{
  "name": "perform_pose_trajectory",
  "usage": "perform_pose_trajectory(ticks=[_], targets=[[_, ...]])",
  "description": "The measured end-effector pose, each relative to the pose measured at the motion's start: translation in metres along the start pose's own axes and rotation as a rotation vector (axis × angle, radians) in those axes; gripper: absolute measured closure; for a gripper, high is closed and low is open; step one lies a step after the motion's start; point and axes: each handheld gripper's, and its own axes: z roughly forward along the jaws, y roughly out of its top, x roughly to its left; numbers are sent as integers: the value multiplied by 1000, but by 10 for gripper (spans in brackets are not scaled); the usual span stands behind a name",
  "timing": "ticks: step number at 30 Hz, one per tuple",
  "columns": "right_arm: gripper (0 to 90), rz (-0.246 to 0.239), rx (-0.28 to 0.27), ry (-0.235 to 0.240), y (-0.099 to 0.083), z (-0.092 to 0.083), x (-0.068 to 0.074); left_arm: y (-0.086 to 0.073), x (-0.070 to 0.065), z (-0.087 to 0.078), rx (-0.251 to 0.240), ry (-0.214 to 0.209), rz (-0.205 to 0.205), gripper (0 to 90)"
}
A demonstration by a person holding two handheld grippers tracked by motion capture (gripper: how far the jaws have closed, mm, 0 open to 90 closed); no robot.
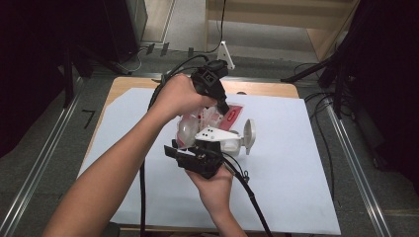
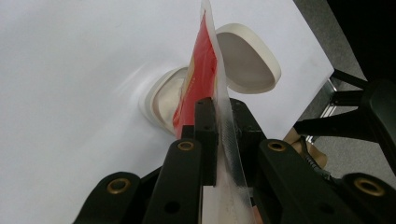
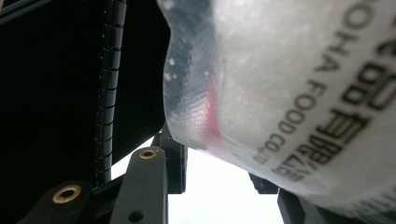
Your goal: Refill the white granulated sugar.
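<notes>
Two grippers are being worked on one food pouch (image 1: 228,116) above the bench (image 1: 296,163). Its sealed edge is being clamped by the left gripper (image 2: 217,140); whether the right gripper (image 1: 197,154) is grasping it cannot be told. Tearing seems next, needing opposed pulls.

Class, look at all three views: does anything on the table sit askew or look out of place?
Yes. The white bowl stands tipped on its edge on the white sheet rather than flat on its base, its opening facing sideways. The red-and-clear food packet is held upright, pinched on its edge by the left tool.

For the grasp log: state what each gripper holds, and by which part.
The left gripper is shut on the food pouch, clamping its clear sealed edge. The right gripper has the same pouch between its jaws, but whether it grips cannot be told.
</notes>
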Motion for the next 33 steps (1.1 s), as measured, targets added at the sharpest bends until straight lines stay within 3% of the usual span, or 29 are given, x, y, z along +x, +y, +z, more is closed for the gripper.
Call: perform_pose_trajectory(ticks=[7,26,33], targets=[[642,-37,17,-37,-2,3,5,-6,4,0,-19,-16,2,846],[648,-47,9,-39,-6,3,8,-9,-3,0,-20,3,43,854],[641,-35,1,-47,-7,1,4,-9,-9,1,-38,21,92,868]])
